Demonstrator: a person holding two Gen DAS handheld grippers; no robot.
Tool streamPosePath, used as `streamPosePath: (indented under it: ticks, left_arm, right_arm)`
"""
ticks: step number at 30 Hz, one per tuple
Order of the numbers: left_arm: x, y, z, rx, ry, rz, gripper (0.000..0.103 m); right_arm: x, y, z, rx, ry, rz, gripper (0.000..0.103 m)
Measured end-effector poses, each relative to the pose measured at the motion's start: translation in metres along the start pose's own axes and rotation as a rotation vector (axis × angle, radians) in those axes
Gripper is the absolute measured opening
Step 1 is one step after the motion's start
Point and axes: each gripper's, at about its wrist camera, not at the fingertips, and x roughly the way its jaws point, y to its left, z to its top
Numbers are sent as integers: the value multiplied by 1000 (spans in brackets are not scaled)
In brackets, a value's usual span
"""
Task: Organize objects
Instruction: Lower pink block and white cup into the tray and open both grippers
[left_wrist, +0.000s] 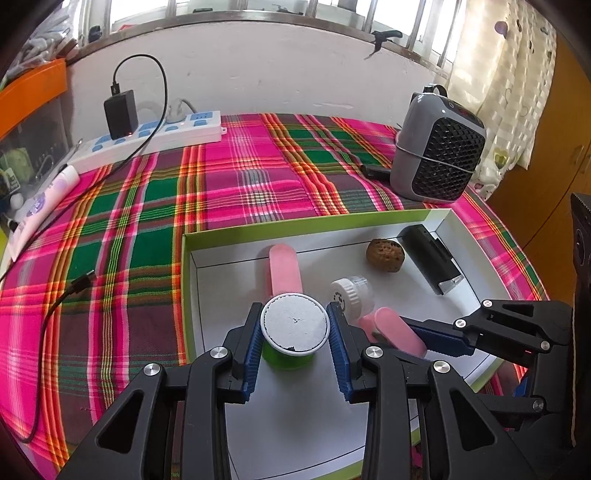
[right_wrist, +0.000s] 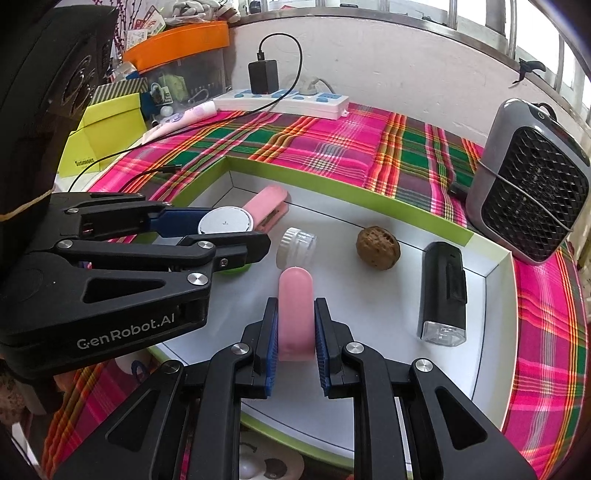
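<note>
A shallow white box with a green rim lies on the plaid cloth. My left gripper is shut on a green cup with a white foil lid, over the box floor. My right gripper is shut on a pink oblong case. In the box lie a second pink case, a small clear jar with a white cap, a walnut and a black flashlight.
A grey fan heater stands at the back right. A white power strip with a black charger and its cable lie at the back left. A white tube and a yellow-green box sit at the left.
</note>
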Motion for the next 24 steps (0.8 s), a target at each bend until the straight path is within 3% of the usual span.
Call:
streamPosePath:
  ticks: [18,24]
  left_arm:
    - [1,1,1,3,3,7,33]
    - [1,2,1,2,1,5,34]
  right_arm:
    - [0,1,0,-1,-6,-4,19]
    - [-2,-1,-2,9,-16,-11,29]
